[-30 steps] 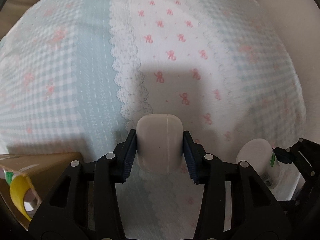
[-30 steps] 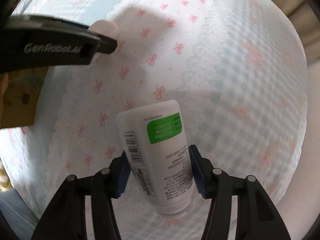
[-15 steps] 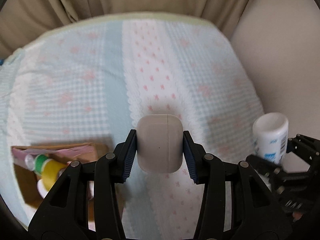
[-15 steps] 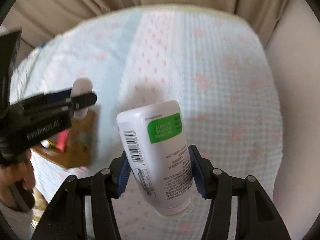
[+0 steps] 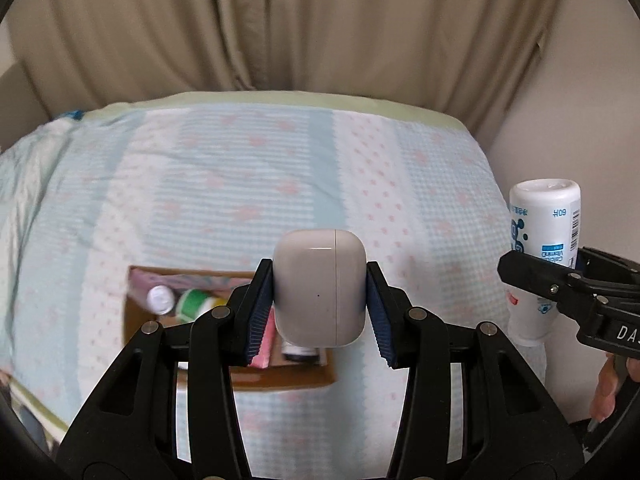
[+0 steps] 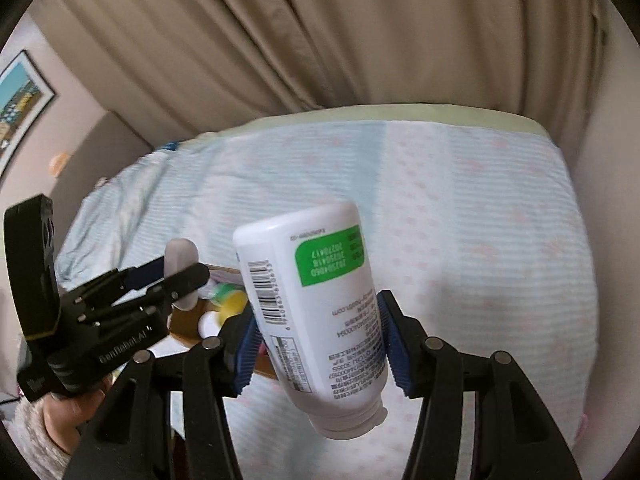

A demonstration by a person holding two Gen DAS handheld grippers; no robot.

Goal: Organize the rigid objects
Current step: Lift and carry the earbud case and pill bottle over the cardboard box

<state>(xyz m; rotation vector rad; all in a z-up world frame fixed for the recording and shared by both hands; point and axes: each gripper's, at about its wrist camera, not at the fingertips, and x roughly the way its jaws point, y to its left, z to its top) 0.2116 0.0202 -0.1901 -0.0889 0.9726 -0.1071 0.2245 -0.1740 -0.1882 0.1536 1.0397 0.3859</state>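
Tongs (image 5: 320,308) in the left hand clamp a white earbud case (image 5: 320,288) directly above the open cardboard box (image 5: 288,376) on the bed (image 5: 240,184), while right-hand tongs (image 6: 318,340) grip a white bottle (image 6: 316,312), cap-down, farther off to the box's right.

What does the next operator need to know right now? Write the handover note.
Left gripper: shut on the white earbud case, held above the bed.
Right gripper: shut on the white bottle, cap end toward the camera.
Cardboard box: on the checked bedspread, below the left gripper, already holding several small items.
Done: both things picked up.
Left: put the case and the bottle in the box, probably.
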